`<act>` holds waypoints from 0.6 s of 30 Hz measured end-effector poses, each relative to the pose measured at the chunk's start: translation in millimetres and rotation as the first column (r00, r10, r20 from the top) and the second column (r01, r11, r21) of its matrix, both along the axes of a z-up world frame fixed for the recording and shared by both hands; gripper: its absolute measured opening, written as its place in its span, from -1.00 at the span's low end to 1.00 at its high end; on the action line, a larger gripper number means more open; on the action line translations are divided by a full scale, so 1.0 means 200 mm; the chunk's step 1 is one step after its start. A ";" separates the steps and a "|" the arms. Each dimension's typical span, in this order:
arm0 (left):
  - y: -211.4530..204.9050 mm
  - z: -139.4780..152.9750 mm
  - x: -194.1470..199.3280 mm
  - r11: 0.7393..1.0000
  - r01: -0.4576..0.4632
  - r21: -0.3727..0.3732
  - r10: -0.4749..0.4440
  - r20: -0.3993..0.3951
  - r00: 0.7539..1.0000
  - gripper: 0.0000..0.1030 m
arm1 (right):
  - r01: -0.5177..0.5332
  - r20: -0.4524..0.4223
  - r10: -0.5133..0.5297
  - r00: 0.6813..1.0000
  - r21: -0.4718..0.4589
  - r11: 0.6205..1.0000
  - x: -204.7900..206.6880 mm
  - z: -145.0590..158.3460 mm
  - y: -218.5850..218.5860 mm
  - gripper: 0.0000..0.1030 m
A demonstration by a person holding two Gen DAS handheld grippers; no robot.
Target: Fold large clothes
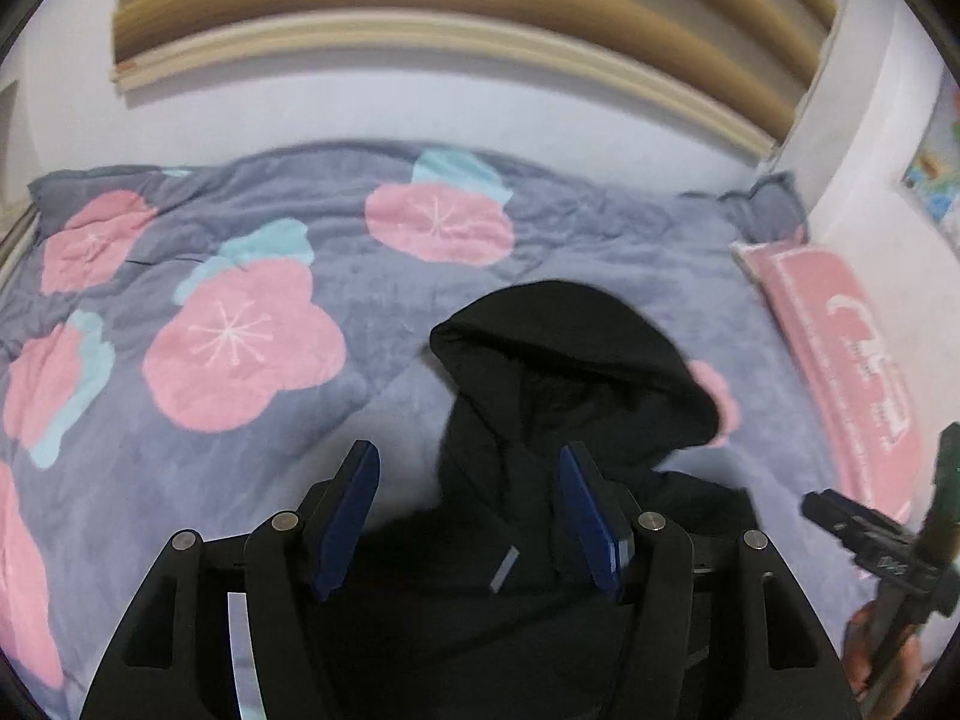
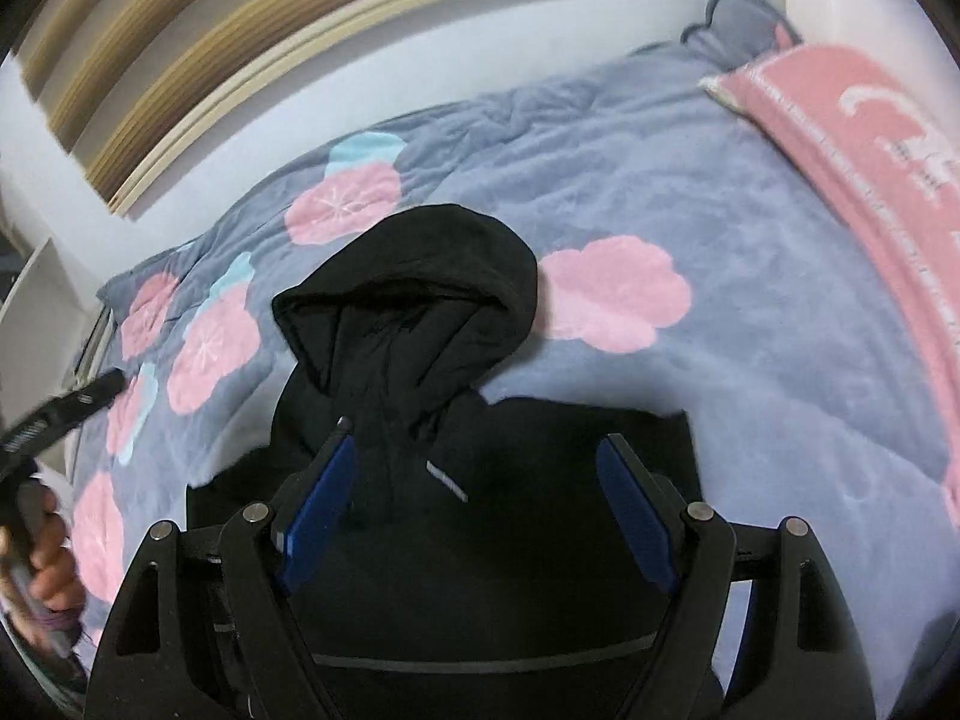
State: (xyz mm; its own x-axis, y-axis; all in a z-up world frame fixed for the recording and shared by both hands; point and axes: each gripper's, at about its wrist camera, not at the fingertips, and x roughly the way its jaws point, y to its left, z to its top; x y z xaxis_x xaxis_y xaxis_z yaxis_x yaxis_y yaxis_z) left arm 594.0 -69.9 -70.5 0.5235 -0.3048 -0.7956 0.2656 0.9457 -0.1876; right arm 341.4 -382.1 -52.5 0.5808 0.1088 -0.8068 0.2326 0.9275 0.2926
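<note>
Only right wrist view shows hoodie (image 2: 420, 324) hood fully.

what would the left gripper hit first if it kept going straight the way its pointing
Most likely the black hoodie lying on the floral quilt. The left gripper is open and empty, with the hoodie's neck area below the hood directly beyond its fingers. Depth is unclear, but nothing else shows in that line.

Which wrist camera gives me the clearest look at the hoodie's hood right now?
The right wrist view. There the hood lies whole and sharp on the floral quilt, its opening rim fully outlined. The left wrist view shows the hood too, but motion-blurred, with its lower part behind the left gripper fingers.
</note>
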 end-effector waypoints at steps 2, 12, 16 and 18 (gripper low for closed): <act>-0.05 -0.11 0.12 1.000 0.011 0.005 -0.011 -0.031 0.999 0.24 | 0.004 -0.016 -0.004 1.000 0.022 1.000 0.10 -0.08 -0.03 0.64; -0.22 -0.61 0.62 0.999 -0.007 -0.046 0.001 -0.140 0.990 0.24 | 0.015 -0.087 -0.006 0.996 0.094 0.995 0.46 -0.42 -0.11 0.64; -0.29 -0.73 0.77 0.999 -0.013 -0.035 0.007 -0.170 0.985 0.24 | 0.006 -0.122 -0.002 0.993 0.038 0.999 0.60 -0.52 -0.11 0.64; -0.32 -0.77 0.84 0.999 -0.020 -0.037 0.013 -0.171 0.985 0.24 | -0.010 -0.142 0.014 0.990 0.034 0.999 0.67 -0.57 -0.10 0.54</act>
